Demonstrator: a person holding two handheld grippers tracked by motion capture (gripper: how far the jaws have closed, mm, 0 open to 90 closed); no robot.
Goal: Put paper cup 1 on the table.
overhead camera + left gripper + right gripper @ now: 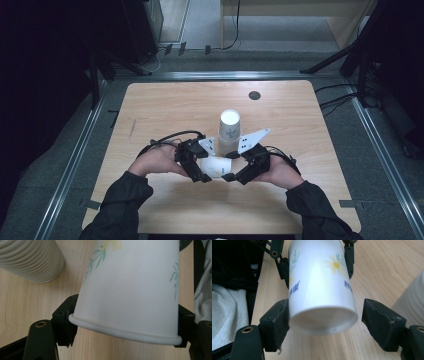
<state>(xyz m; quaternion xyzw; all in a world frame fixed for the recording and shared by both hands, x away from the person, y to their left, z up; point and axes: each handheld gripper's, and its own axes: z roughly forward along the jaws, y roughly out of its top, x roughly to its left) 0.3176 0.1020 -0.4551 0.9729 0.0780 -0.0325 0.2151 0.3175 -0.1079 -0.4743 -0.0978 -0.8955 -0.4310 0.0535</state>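
Paper cup [216, 166] lies clamped in the left hand-held gripper [200, 175], base between the open right hand-held gripper [231, 176].

Pretty dim room overall, most of the light lands on the light wood desk [170, 107] with rounded corners and a small dark round cap [254, 95] near its far right corner. Grey carpet floor [60, 165] all around, metal rails [75, 160] running along the desk's left, right and far edges. Pale wooden furniture [300, 17] sits at the back, with cables [335, 100] trailing across the floor on the right.
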